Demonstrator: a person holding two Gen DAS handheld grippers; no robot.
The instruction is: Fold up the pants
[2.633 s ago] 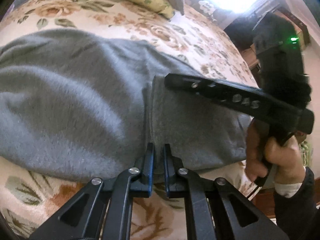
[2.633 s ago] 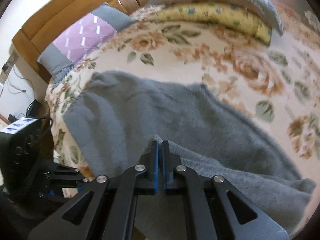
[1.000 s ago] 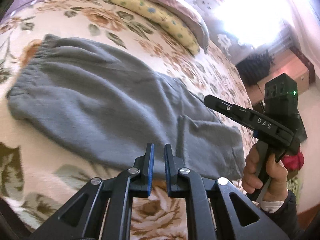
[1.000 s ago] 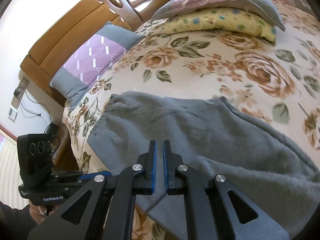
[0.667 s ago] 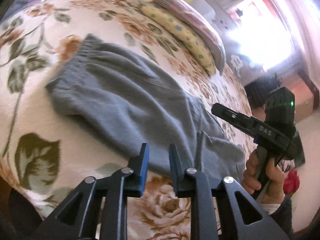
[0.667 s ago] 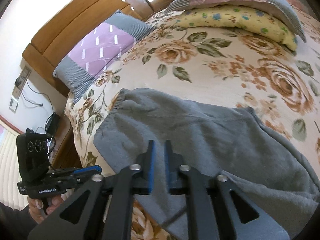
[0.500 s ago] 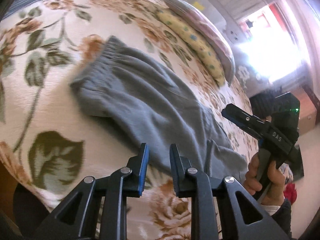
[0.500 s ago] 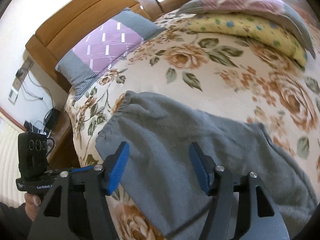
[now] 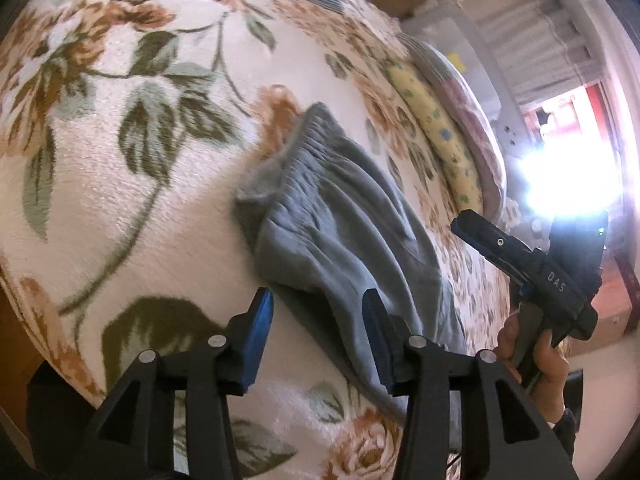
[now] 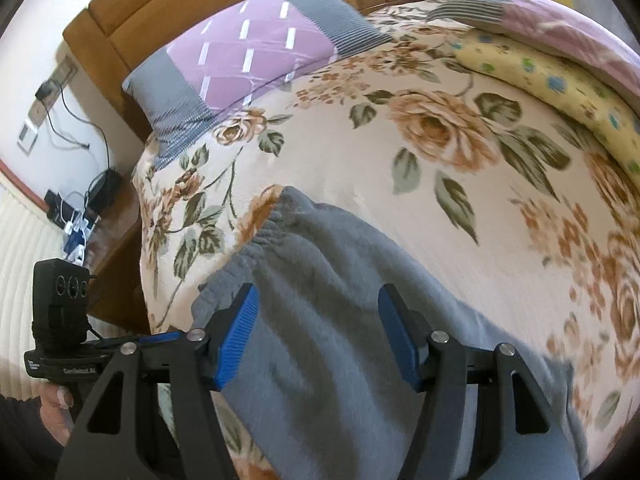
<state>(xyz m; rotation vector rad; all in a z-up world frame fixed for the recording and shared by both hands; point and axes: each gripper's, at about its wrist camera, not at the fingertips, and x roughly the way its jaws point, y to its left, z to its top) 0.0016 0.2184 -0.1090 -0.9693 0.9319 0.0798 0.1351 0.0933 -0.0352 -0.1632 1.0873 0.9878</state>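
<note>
Grey fleece pants (image 9: pixel 340 232) lie on the floral bedspread (image 9: pixel 132 184), with the elastic waistband (image 10: pixel 264 240) toward the headboard. My left gripper (image 9: pixel 318 320) hovers at the near corner of the waist end. Its jaws are opening, and the pads touch no cloth. My right gripper (image 10: pixel 318 332) stands open just above the pants a little behind the waistband, with grey fabric below the gap but not pinched. In the left wrist view one of the right gripper's fingers (image 9: pixel 496 242) shows side-on, held by a hand (image 9: pixel 532 356).
A purple and grey pillow (image 10: pixel 256 52) leans on the wooden headboard (image 10: pixel 168 4). A yellow dotted cushion (image 10: pixel 560 76) and a pink one (image 10: pixel 568 20) lie along the far side. The bed's edge and a nightstand with cables (image 10: pixel 116 236) are at the left.
Both grippers were shut on the folded pant leg, then let go. They moved along the pants to the waistband end, rolled, and opened, the right first and the left after it.
</note>
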